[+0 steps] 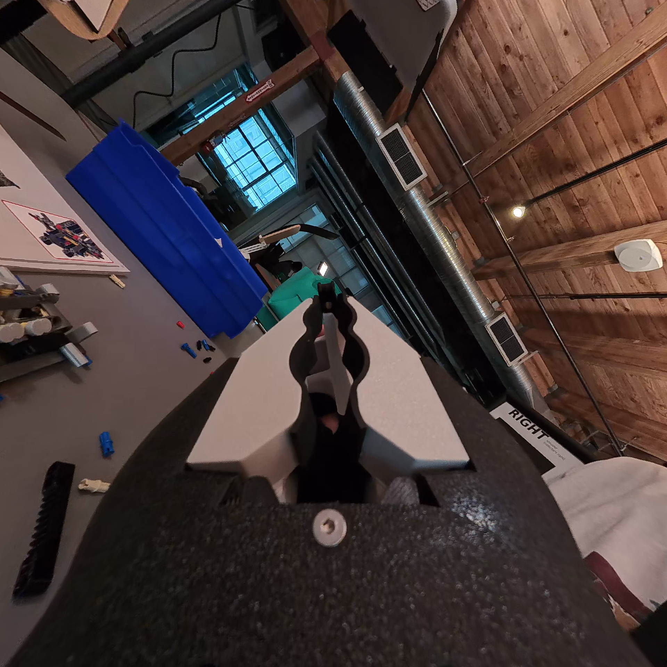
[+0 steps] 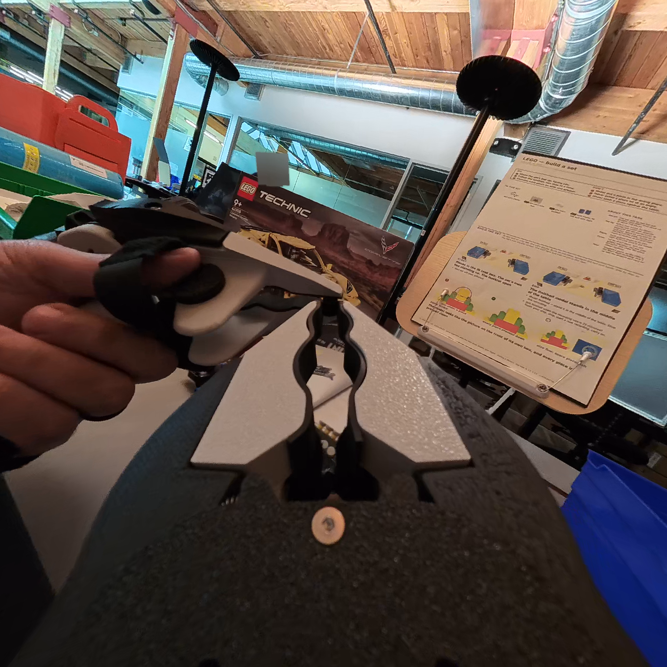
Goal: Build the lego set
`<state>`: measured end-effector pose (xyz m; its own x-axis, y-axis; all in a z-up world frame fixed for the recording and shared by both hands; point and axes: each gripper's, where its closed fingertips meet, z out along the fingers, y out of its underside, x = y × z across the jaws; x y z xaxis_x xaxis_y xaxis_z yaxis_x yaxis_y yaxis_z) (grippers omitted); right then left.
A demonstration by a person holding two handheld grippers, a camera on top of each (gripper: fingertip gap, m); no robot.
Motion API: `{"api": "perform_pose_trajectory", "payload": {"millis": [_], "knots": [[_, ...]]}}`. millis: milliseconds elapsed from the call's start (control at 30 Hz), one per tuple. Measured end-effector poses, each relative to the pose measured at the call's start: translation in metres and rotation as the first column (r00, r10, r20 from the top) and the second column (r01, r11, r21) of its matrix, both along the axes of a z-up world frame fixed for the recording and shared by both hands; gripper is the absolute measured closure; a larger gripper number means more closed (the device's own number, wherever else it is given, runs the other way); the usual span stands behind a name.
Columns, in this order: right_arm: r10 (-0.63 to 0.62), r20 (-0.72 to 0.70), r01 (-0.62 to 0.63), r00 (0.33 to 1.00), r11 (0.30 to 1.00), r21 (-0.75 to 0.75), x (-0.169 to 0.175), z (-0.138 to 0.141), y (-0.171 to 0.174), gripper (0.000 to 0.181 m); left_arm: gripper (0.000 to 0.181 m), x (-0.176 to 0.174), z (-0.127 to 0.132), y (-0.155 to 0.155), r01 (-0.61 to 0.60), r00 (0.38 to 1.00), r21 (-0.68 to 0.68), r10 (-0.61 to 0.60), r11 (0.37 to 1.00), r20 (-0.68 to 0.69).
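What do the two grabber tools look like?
Each tool has a rough, speckled black body with a silver screw, and two pale grey wedge fingers lined with wavy black pads. A black strap wraps the hand on the left tool.

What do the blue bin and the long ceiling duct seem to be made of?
The blue bin looks like moulded plastic: uniform colour, soft sheen, stepped ridges along its wall. The ceiling duct looks like bare sheet metal, probably galvanized steel: silver-grey, with fine spiral ribs that catch the light.
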<state>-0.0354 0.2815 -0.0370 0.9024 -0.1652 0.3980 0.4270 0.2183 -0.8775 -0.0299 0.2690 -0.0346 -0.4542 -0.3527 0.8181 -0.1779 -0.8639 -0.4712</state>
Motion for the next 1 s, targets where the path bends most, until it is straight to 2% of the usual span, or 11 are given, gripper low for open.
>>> {"api": "perform_pose_trajectory", "payload": {"millis": [133,233,300,400,433,500,600,667,733,900,1000], "knots": [[0.011,-0.104,-0.017,0.995,0.998,-0.056,0.001,-0.008,0.003,0.174,0.174,0.002,-0.008,0.004,-0.001,1.000,0.106,0.004,0.994,-0.029],[0.099,-0.229,-0.141,0.968,0.975,-0.171,-0.001,-0.016,-0.004,0.164,0.174,0.007,-0.014,0.039,-0.060,0.993,0.303,0.087,0.951,-0.077],[0.083,-0.331,-0.178,0.940,0.946,-0.270,0.015,-0.029,-0.011,0.161,0.174,0.011,-0.025,0.069,-0.068,0.976,0.509,0.163,0.858,-0.146],[0.022,-0.445,-0.272,0.895,0.818,-0.506,0.028,-0.073,-0.022,0.144,0.175,0.011,-0.049,0.101,-0.027,0.942,0.767,0.273,0.641,-0.195],[-0.006,-0.444,-0.287,0.896,0.754,-0.591,0.029,-0.092,-0.027,0.138,0.175,0.010,-0.058,0.107,-0.008,0.934,0.813,0.294,0.582,-0.202],[-0.045,-0.412,-0.288,0.910,0.646,-0.707,0.027,-0.122,-0.033,0.140,0.175,0.009,-0.075,0.111,0.009,0.927,0.854,0.315,0.520,-0.202],[-0.083,-0.388,-0.256,0.918,0.624,-0.738,0.021,-0.131,-0.025,0.135,0.175,0.006,-0.101,0.115,0.061,0.899,0.864,0.348,0.500,-0.265],[-0.094,-0.352,-0.225,0.931,0.613,-0.757,0.019,-0.132,-0.025,0.145,0.175,0.004,-0.096,0.116,0.040,0.904,0.882,0.360,0.469,-0.232],[-0.089,-0.336,-0.233,0.937,0.557,-0.797,0.016,-0.140,-0.028,0.155,0.175,0.003,-0.085,0.115,0.000,0.916,0.892,0.358,0.453,-0.182],[-0.071,-0.301,-0.232,0.951,0.480,-0.846,0.034,-0.152,-0.029,0.158,0.175,0.000,-0.079,0.113,-0.020,0.920,0.871,0.349,0.490,-0.176],[-0.059,-0.327,-0.270,0.943,0.441,-0.856,0.031,-0.157,-0.027,0.160,0.175,0.000,-0.080,0.115,-0.019,0.920,0.853,0.343,0.522,-0.190]]}}
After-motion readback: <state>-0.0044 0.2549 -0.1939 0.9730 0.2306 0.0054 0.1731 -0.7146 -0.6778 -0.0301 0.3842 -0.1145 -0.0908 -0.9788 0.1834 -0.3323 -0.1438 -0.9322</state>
